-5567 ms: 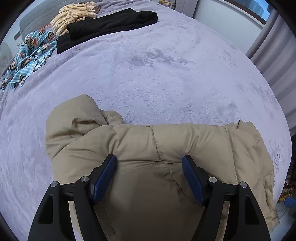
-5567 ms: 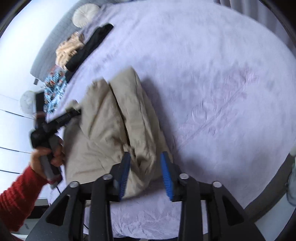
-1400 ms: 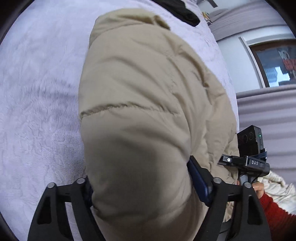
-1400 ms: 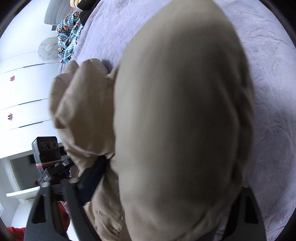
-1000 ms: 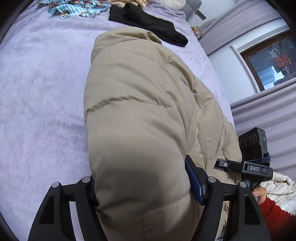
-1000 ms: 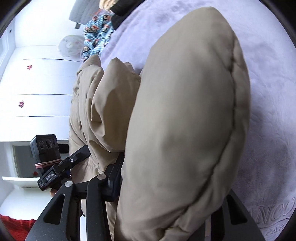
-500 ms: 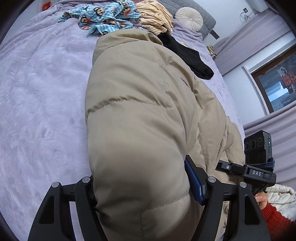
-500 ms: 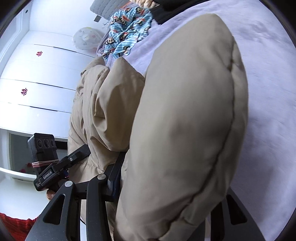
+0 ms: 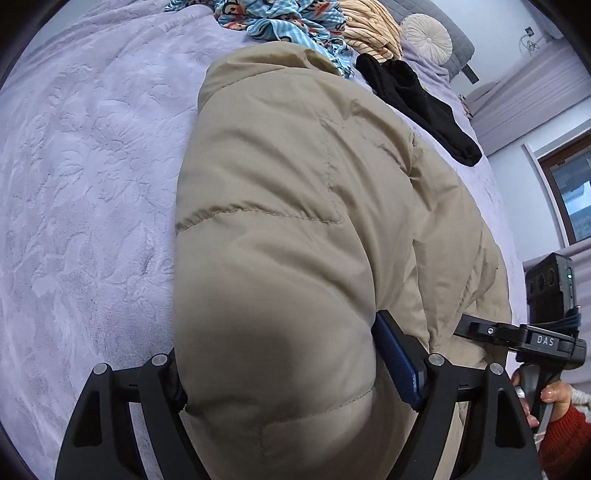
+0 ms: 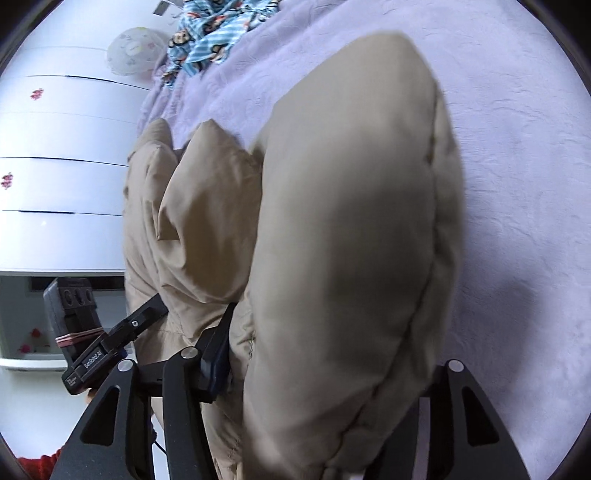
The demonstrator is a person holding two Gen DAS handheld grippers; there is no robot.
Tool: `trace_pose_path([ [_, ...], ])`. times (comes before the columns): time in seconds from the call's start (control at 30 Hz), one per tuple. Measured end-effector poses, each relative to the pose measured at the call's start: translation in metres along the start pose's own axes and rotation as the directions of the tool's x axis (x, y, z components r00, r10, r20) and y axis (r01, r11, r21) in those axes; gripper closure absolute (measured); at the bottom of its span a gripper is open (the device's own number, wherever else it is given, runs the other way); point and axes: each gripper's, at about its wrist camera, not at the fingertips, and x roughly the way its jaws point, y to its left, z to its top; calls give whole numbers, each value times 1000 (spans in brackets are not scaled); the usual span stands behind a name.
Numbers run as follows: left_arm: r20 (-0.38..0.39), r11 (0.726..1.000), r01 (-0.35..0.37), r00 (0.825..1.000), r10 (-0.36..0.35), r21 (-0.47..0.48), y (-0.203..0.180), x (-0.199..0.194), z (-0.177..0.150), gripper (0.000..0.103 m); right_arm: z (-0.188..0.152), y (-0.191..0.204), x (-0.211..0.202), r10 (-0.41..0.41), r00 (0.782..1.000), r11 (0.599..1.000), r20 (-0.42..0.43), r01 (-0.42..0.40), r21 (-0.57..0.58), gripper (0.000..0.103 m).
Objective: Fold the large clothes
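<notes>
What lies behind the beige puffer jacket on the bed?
Behind the beige puffer jacket: blue patterned fabric, a black garment, a striped beige garment. The jacket hides their near edges.

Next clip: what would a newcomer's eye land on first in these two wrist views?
The puffy beige jacket fills the middle of both views, bulging between the fingers of the left gripper and the right gripper, each clamped on it. Behind it spreads the lilac bedspread, with a blue cartoon-print garment and a black garment at its far end.
</notes>
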Motion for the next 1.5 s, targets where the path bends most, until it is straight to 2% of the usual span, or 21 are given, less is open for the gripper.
trace_pose_path([
  [0.1,-2,1000,-5,1000,5,-8,-4,1,1,20,-2,9,-35,-112,992,993,65,115,-31,45],
  [0.13,-3,1000,-11,1000,11,-8,-11,4,8,19,-4,10,-45,-127,988,991,88,130,-30,45],
  [0.3,-3,998,-56,998,56,14,-23,0,11,19,-18,10,-76,-98,976,994,194,87,62,45],
  [0.4,-4,997,-69,998,69,24,-25,-2,11,19,-26,24,-84,-28,970,997,243,11,71,45],
  [0.43,-4,997,-71,997,71,23,-26,-2,10,19,-44,33,-79,1,971,998,239,-15,58,45],
  [0.5,-4,997,-74,997,74,22,-26,-1,10,19,-38,50,-71,33,975,999,219,-37,18,45],
  [0.6,1,994,-110,994,110,20,-29,-8,12,19,-23,78,-36,3,984,1000,180,1,-25,40],
  [0.63,29,991,-132,991,131,19,-32,-16,15,19,-21,79,-30,-10,985,1000,171,13,-20,40],
  [0.7,119,992,-129,985,126,14,-32,-40,24,19,-15,74,-17,-39,986,999,160,35,28,40],
  [0.77,184,991,-134,974,130,10,-30,-57,38,19,-13,64,-15,-16,987,998,162,5,67,39],
  [0.9,218,982,-188,960,178,26,-23,-47,77,19,-3,62,-7,53,982,992,184,-72,100,40],
  [0.93,210,980,-197,960,186,31,-23,-38,85,19,0,66,-6,63,979,993,193,-81,84,43],
  [0.97,194,978,-205,962,194,40,-24,-27,91,19,2,71,-4,49,980,996,195,-64,68,70],
  [1.0,174,977,-206,966,194,56,-28,-16,95,19,6,75,1,4,983,998,186,-16,62,87],
  [1.07,151,973,-203,971,186,106,-42,1,94,19,9,77,9,-79,979,996,190,70,56,93],
  [1.13,156,952,-246,963,220,179,-62,12,86,19,11,72,16,-152,970,988,189,141,69,95],
  [1.27,165,920,-285,955,248,269,-90,28,73,19,2,47,28,-219,963,975,158,212,61,96],
  [1.37,164,905,-311,948,273,291,-94,36,69,19,-4,33,35,-209,968,977,136,202,67,97],
  [1.5,166,902,-316,946,277,294,-91,34,65,19,-9,35,25,-207,970,975,129,194,104,97],
])
